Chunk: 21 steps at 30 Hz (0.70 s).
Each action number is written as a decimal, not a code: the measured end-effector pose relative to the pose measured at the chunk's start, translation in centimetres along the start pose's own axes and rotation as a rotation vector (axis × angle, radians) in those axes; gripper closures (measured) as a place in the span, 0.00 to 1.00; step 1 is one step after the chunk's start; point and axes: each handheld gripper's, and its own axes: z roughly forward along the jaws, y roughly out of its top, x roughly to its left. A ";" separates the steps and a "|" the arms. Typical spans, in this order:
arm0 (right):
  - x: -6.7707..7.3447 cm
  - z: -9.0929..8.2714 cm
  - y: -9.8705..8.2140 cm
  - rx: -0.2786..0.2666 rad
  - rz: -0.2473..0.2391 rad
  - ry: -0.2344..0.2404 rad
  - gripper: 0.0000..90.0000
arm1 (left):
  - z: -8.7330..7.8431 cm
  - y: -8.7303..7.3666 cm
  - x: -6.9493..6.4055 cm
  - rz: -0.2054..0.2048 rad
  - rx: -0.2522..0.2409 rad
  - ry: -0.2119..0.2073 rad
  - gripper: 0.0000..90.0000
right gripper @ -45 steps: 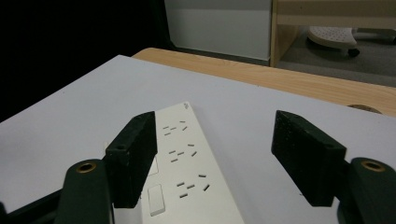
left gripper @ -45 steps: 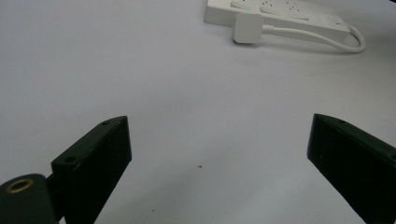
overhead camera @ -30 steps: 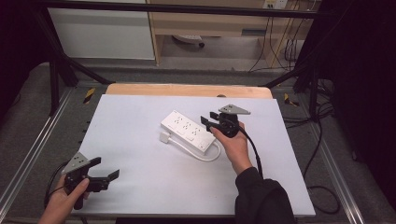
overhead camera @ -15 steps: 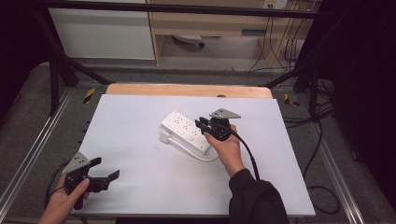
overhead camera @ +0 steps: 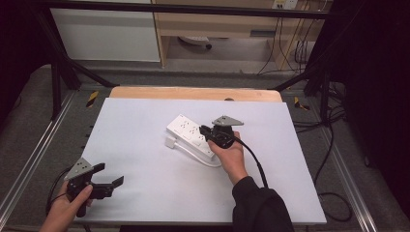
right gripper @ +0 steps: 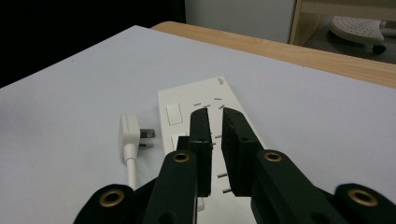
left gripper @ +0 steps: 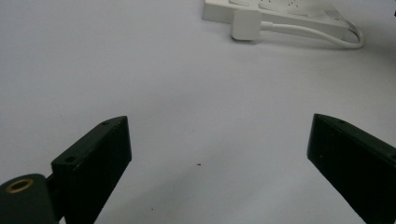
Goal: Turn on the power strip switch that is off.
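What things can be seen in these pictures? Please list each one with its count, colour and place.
white plastic power strip: one, white, flat near the middle of the table, under the right gripper's jaws
white plug on its white cable: one, white, lying on the table beside the strip, not plugged in
table with pale grey-white top: one, with a light wooden edge at the far side
dark cables on the floor: several, black, right of the table
left gripper: one, black with grey plate, near left corner of the table, jaws wide apart, nothing between them
right gripper: one, black, above the strip, jaws have just been closing, almost together, nothing between them
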 end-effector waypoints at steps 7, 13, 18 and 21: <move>0.5 0.6 -0.6 0.012 -0.011 0.010 0.98 | 0.0 0.0 0.0 -0.001 0.001 0.000 0.07; 0.7 1.0 -1.0 0.020 0.007 0.014 0.99 | 0.0 0.0 0.0 0.000 0.001 -0.001 0.07; 0.9 1.2 -1.5 0.031 0.017 0.013 1.00 | 0.0 0.0 0.0 0.000 0.001 -0.001 0.07; 0.8 1.2 -1.8 0.043 0.022 0.010 1.00 | 0.0 0.0 0.0 0.000 0.001 -0.001 0.07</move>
